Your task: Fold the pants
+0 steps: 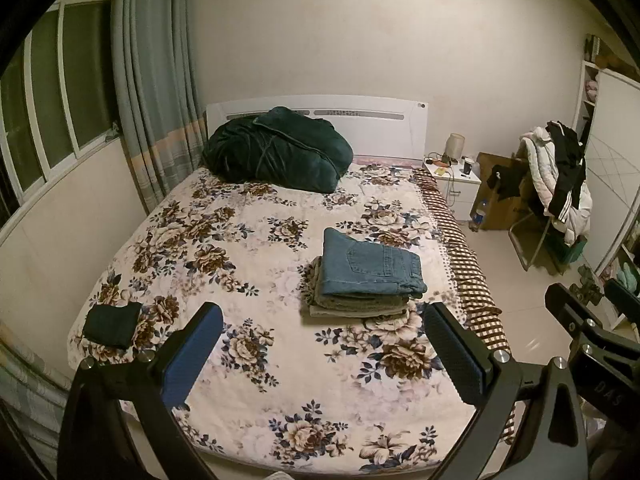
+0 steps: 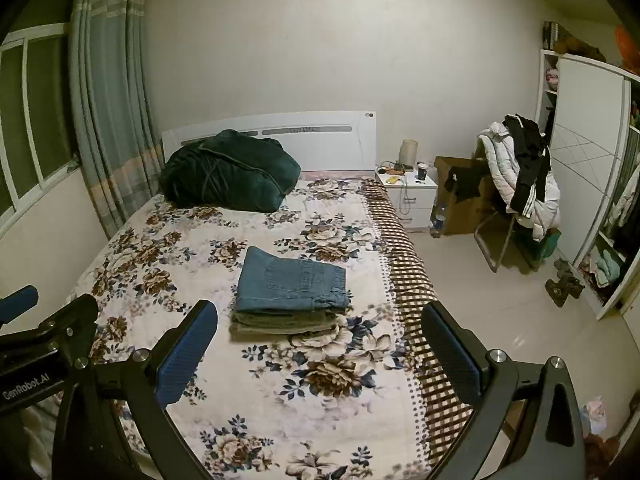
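Note:
A stack of folded pants (image 1: 360, 280) lies on the floral bed cover (image 1: 224, 248), toward its right side, with blue jeans (image 2: 292, 282) on top of greyish folded pants. My left gripper (image 1: 320, 356) is open and empty, held above the foot of the bed, short of the stack. My right gripper (image 2: 320, 354) is also open and empty, just right of the left one; it shows at the right edge of the left wrist view (image 1: 592, 320). A small dark folded garment (image 1: 112, 324) lies at the bed's left edge.
A dark green bundled blanket (image 1: 276, 152) lies at the headboard. A white nightstand (image 2: 408, 192) with small items stands right of the bed. A chair piled with clothes (image 2: 520, 176) and a white wardrobe (image 2: 584, 152) stand at the right. Curtains (image 1: 152, 80) hang at left.

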Tool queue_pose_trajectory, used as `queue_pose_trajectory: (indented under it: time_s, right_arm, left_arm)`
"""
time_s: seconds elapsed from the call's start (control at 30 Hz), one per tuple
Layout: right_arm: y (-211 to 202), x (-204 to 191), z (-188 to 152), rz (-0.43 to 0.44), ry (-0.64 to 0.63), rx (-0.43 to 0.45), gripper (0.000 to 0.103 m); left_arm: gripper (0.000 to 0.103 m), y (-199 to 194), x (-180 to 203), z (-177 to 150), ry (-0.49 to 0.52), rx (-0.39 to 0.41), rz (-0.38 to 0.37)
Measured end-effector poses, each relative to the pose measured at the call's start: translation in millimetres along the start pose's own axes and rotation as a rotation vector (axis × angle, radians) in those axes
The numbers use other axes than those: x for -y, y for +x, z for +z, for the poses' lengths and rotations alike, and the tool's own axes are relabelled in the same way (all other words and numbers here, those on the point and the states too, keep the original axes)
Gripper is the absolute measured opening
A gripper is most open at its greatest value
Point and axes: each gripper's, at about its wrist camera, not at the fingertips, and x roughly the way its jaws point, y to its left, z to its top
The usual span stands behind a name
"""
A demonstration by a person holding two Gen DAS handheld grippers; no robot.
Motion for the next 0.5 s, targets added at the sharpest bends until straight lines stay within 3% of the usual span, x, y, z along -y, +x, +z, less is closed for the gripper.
queue_pose_trajectory:
  time_s: [0.5]
  right_arm:
    - [-0.3, -2.2, -1.8, -0.001, 0.002, -0.001, 0.103]
  left_arm:
    - [0.103, -0.2, -0.5, 0.5, 0.002, 0.001, -0.003]
